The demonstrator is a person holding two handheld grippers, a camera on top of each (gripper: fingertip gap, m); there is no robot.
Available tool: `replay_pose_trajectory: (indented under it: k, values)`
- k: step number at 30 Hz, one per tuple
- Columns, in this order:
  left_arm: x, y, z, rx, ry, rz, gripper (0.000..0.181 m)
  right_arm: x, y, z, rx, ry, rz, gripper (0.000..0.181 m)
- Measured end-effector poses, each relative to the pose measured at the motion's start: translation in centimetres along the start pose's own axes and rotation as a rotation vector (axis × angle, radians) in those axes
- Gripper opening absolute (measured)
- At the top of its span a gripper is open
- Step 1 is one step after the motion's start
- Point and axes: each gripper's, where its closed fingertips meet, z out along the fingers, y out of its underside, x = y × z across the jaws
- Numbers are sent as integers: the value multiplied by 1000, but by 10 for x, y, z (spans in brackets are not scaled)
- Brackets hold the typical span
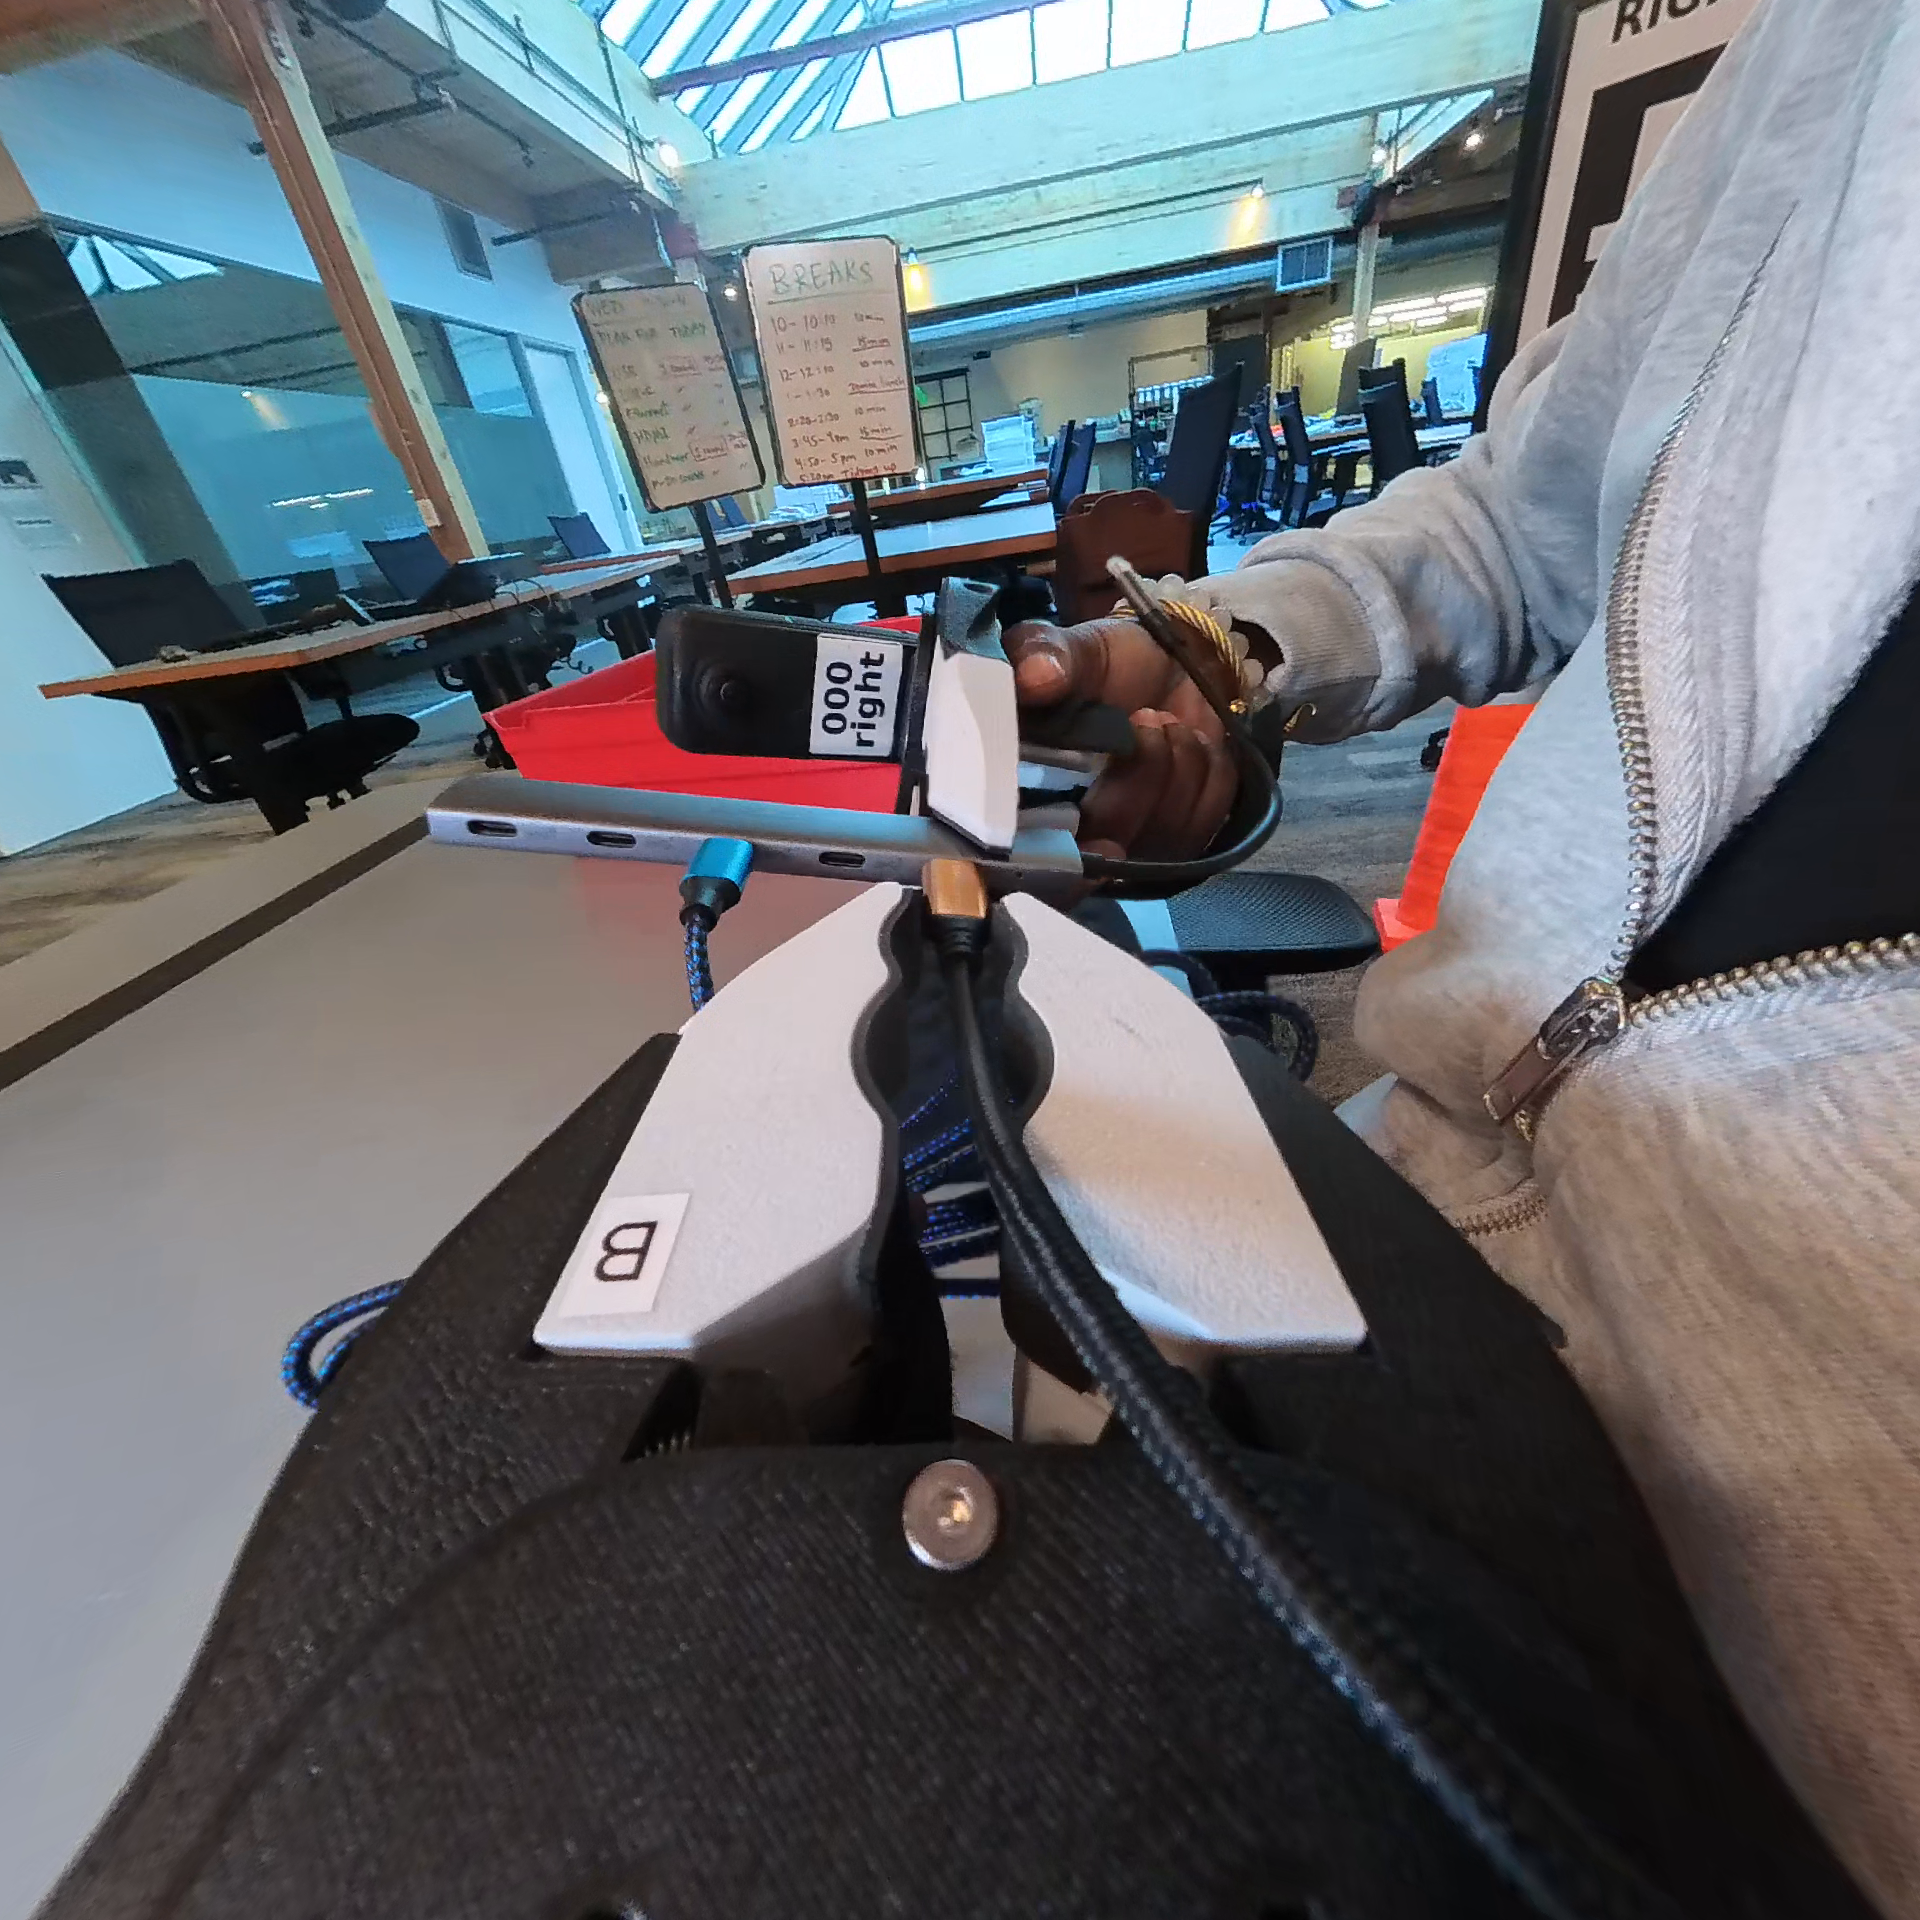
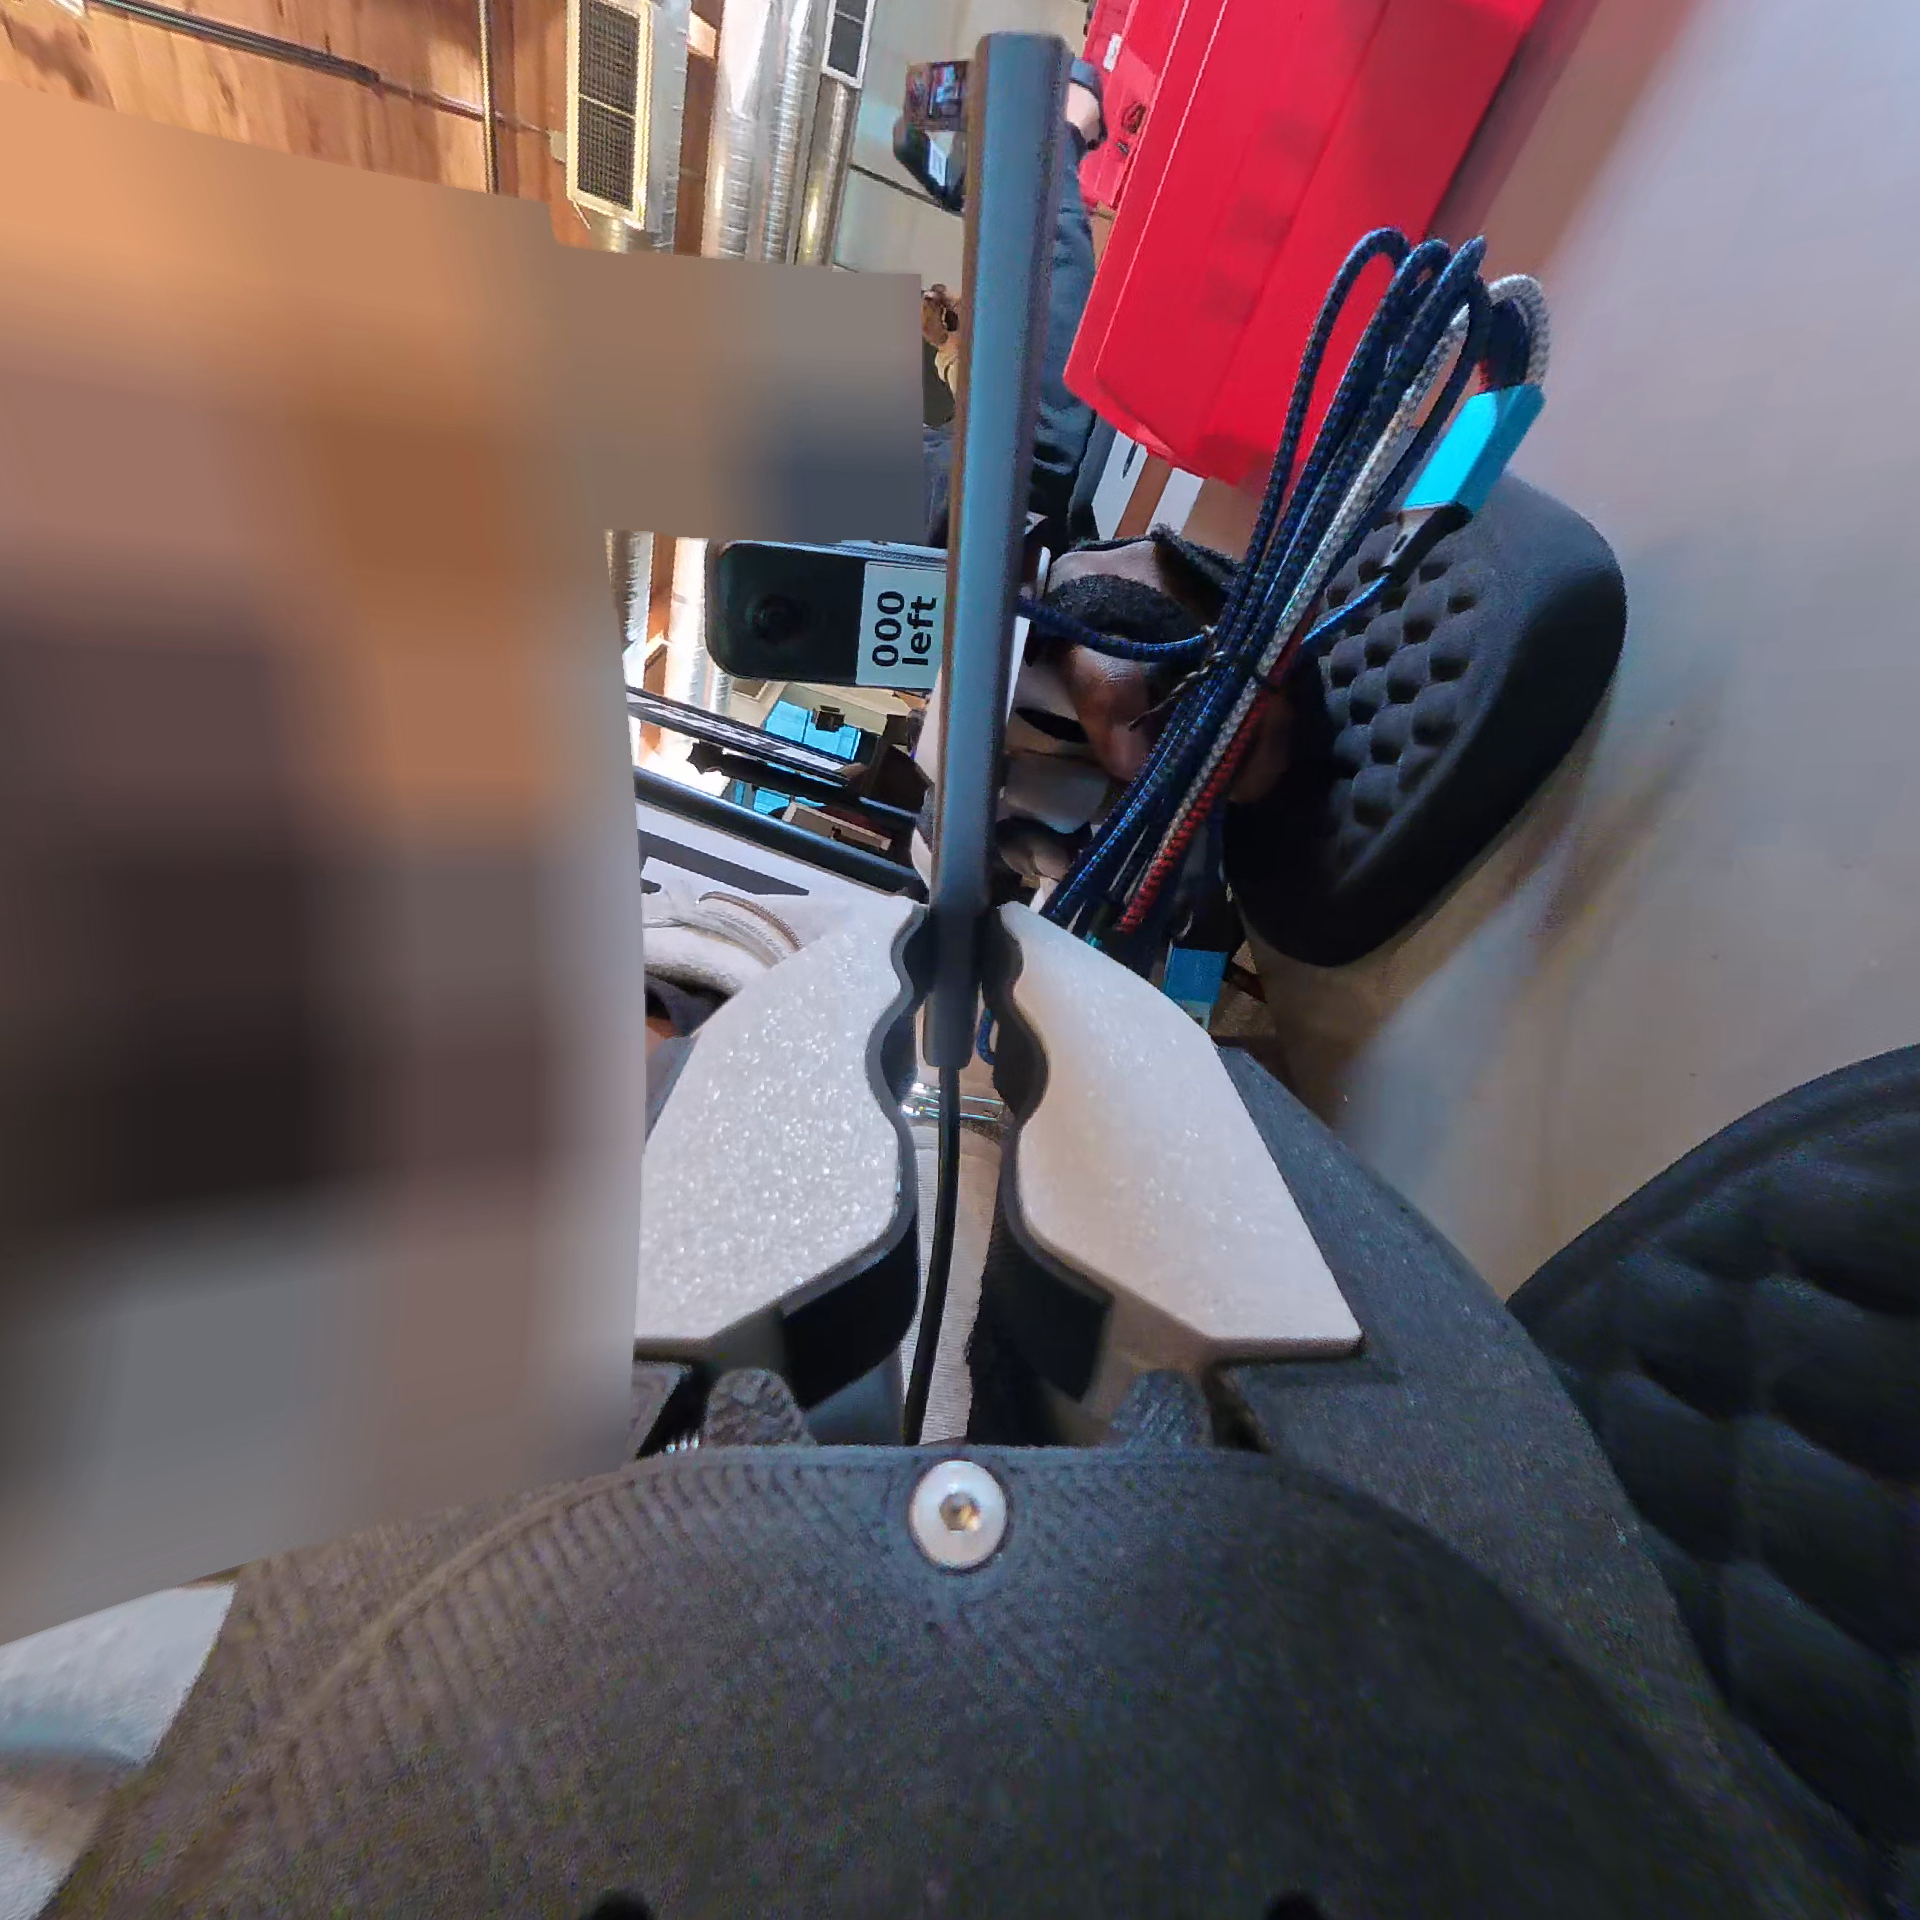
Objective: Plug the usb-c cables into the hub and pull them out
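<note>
Cables numbering two are being seen at the slim grey metal hub (image 1: 665,831): one blue-plugged braided cable (image 1: 717,871) is sitting in a port, and one gold-plugged black braided cable (image 1: 951,891) is being pinched by the closed left hand-held gripper (image 1: 948,914) at the hub's edge. The hub's end is being clamped above the grey desk (image 1: 260,1091) by the closed right hand-held gripper (image 2: 956,935).

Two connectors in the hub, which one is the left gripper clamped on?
The gold-coloured connector on the black braided cable: it sits between the left gripper's white fingertips. The blue metal connector on the blue braided cable hangs free, further along the grey hub.
</note>
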Motion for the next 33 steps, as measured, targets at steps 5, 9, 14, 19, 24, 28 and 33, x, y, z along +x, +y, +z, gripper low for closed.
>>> replay_pose_trajectory:
  k: [5,9,14,19,24,28,33]
  values:
    - [-3,-2,2,16,-23,9,14,-4,-4,2,29,-10,-40,10]
    - [-24,-29,-10,222,-188,41,43,-24,-30,-3,132,-21,-215,9]
    - [-60,-50,-49,403,-493,127,50,-50,-57,-25,243,53,-444,9]
    - [-96,-43,-77,396,-754,71,53,-83,-78,-52,385,76,-596,9]
    - [-119,-32,-101,418,-898,-66,53,-117,-98,-88,525,241,-836,9]
    - [-115,-40,-103,488,-872,-48,53,-171,-113,-135,693,407,-1086,10]
    - [-111,-43,-98,506,-824,-37,64,-223,-120,-208,926,747,-1346,10]
